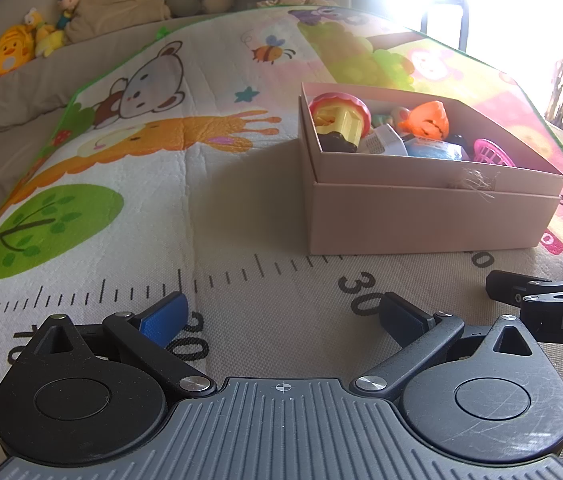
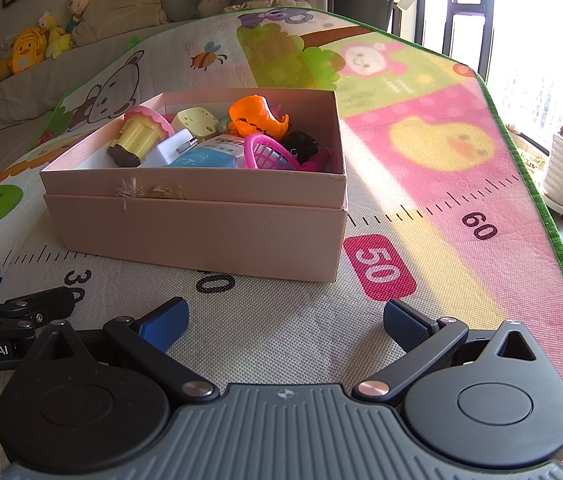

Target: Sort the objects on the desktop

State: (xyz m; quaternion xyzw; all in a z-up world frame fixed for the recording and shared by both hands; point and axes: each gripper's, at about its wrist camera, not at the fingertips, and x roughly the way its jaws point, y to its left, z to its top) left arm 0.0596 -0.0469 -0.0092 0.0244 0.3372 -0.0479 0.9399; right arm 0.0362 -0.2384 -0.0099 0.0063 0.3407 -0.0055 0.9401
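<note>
Your left gripper (image 1: 283, 320) sits low over the mat (image 1: 241, 208), jaws spread wide, nothing between the blue pads, touching nothing you can see. Your right gripper (image 2: 284, 322) is the same: jaws wide apart, empty, just beside the left one. Each shows at the edge of the other's view.

Writing: "Robot.AI" on the left gripper's body in the right view; "DAS" on the right gripper's body in the left view. Mat ruler reads 20, 30, 60, and 50 in a pink tag (image 2: 379, 267). Label on the blue packet (image 2: 205, 156) too small to read.

The pink box (image 2: 201, 232) stands ahead of both grippers, open-topped, toys heaped inside: orange toy (image 2: 255, 116), pink basket (image 2: 265, 154), yellow cupcake toy (image 2: 137, 138). Frayed patch on its near rim. Bare mat lies between grippers and box; the mat's green edge runs close on your right.
</note>
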